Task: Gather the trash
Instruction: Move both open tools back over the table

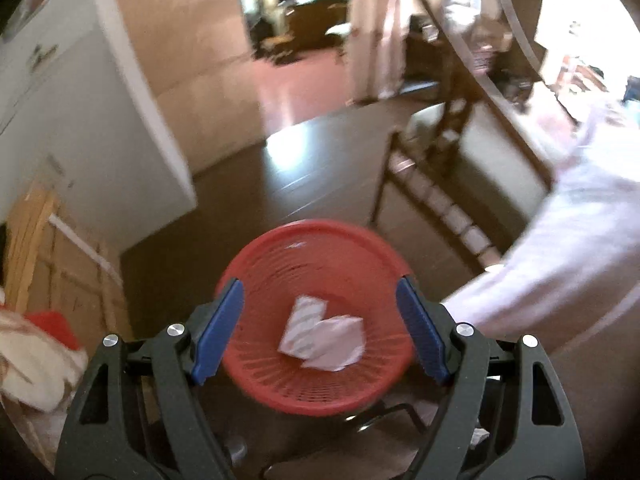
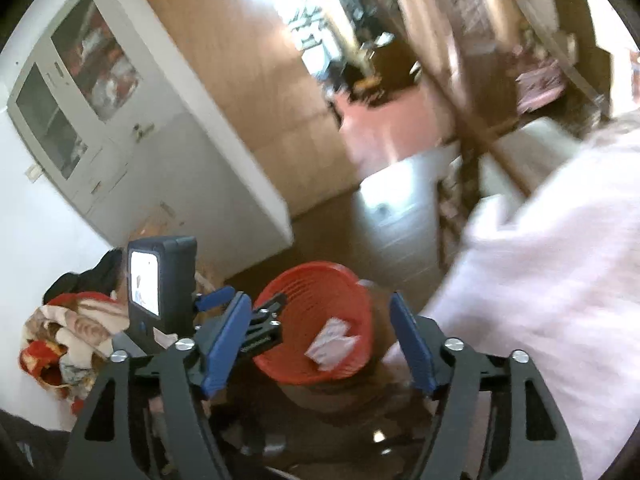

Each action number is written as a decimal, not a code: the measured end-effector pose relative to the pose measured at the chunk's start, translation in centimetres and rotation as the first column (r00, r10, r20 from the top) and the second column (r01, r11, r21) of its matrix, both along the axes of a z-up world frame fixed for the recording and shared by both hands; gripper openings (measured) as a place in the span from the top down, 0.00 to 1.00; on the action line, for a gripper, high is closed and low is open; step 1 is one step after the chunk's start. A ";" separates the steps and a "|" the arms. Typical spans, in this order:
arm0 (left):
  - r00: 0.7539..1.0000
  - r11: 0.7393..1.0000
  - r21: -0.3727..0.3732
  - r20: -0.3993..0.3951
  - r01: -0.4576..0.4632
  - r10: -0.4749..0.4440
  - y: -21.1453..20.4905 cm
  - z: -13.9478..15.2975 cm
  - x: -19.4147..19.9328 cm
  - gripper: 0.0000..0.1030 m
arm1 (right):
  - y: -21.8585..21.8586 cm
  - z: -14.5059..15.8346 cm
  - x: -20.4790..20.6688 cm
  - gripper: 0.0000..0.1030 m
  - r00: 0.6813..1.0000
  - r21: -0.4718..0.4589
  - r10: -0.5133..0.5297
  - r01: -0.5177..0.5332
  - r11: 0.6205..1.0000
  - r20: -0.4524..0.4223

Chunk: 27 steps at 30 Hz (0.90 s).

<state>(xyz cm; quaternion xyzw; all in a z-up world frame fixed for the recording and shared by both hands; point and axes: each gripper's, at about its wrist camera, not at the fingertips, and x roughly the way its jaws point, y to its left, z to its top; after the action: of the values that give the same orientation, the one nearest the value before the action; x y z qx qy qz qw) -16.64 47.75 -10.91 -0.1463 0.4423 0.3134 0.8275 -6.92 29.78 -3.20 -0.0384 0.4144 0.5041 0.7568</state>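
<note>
I look down on a dark floor from both wrist views. A white cabinet stands at its left edge, with a pile of cloth below it. At the right edge a white sleeve fills much of the view, blurred.

The red basket stands on the floor below both grippers. I judge it light and a bit flexible, with slotted plastic walls; its rim is the best place to take it.

My left gripper is wide open and holds nothing; the basket only shows between its blue pads from above. My right gripper is also wide open and empty. In the right view I see the left gripper with its small screen near the basket's left side.

The trash lies on the bottom of the basket: two crumpled white paper pieces, touching. It looks very light, soft and easy to crush. If I must take it again, I pinch a raised fold, not the flat part.
</note>
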 end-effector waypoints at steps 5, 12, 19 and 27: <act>0.991 0.996 0.050 0.108 0.073 -0.078 -4.8 4.0 1.5 0.26 | -9.2 3.7 -0.5 0.21 0.971 0.018 -0.182 0.182 0.983 0.155; 0.957 0.966 0.045 0.131 0.254 -0.258 -11.9 6.6 4.8 0.26 | -22.5 6.4 0.8 0.13 0.841 0.051 -0.481 0.485 0.873 0.248; 0.875 0.884 0.098 0.130 0.457 -0.467 -22.8 9.0 10.2 0.25 | -36.2 6.1 1.4 0.12 0.648 0.044 -0.723 0.737 0.675 0.242; 0.779 0.778 0.126 0.054 0.615 -0.625 -34.0 8.8 14.3 0.13 | -45.7 3.8 2.7 0.12 0.465 -0.060 -0.816 0.878 0.474 0.343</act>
<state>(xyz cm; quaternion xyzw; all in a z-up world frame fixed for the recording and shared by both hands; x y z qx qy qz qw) -2.29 13.73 -2.09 0.0353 0.4102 0.0383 0.9105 -4.22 -15.95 0.64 0.0196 0.3266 -0.0034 0.9450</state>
